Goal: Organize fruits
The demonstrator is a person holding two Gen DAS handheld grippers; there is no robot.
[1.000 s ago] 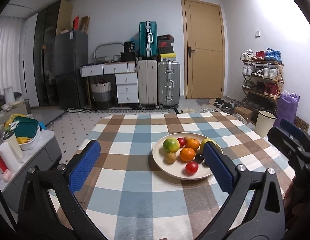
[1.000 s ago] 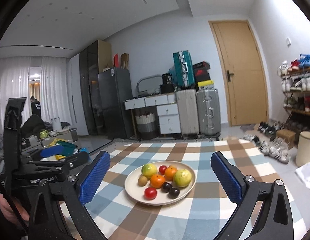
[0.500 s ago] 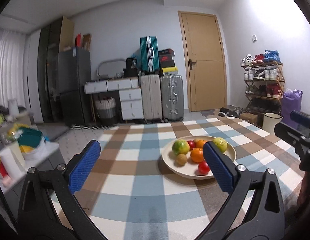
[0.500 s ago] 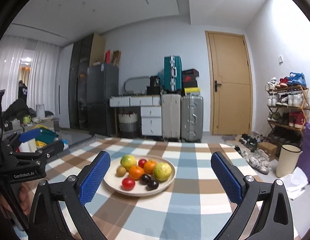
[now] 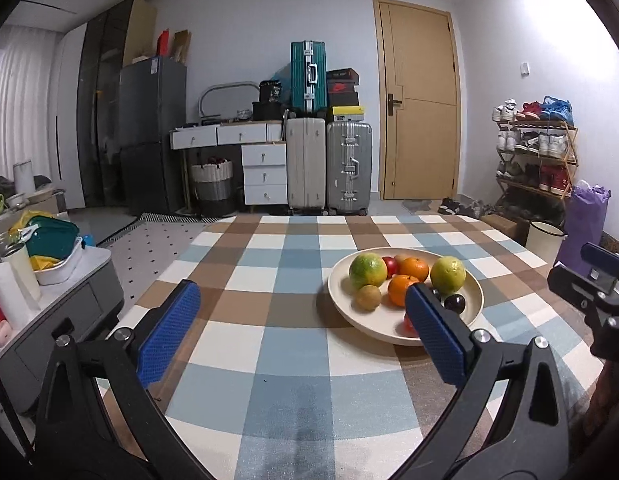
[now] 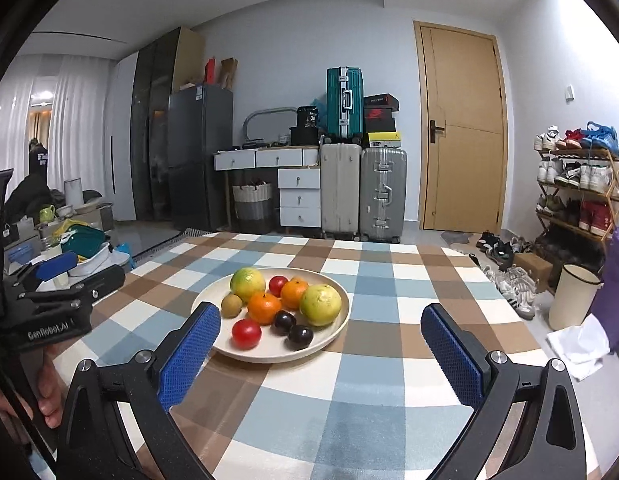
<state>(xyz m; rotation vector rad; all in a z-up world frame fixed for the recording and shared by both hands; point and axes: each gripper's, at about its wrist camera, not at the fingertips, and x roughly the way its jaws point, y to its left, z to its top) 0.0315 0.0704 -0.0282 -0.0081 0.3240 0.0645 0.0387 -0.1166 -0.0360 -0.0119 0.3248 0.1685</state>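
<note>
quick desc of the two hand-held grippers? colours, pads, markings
Both match: the left hand-held gripper and right hand-held gripper have matte black frames, two straight fingers lined with blue textured pads, and silver screws at the finger bases. The left one's body, seen from the right wrist view, carries white "GenRobot.AI" lettering. No cables or sleeves visible.

Wood door [image 5: 419,100], suitcases [image 5: 329,164], shoe rack [image 5: 537,152] by white wall.

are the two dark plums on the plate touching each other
Cannot tell. In the right wrist view, the plums sit close together on the plate, their dark outlines meeting, with no clear gap or contact visible. The left wrist view hides one behind a finger.
</note>
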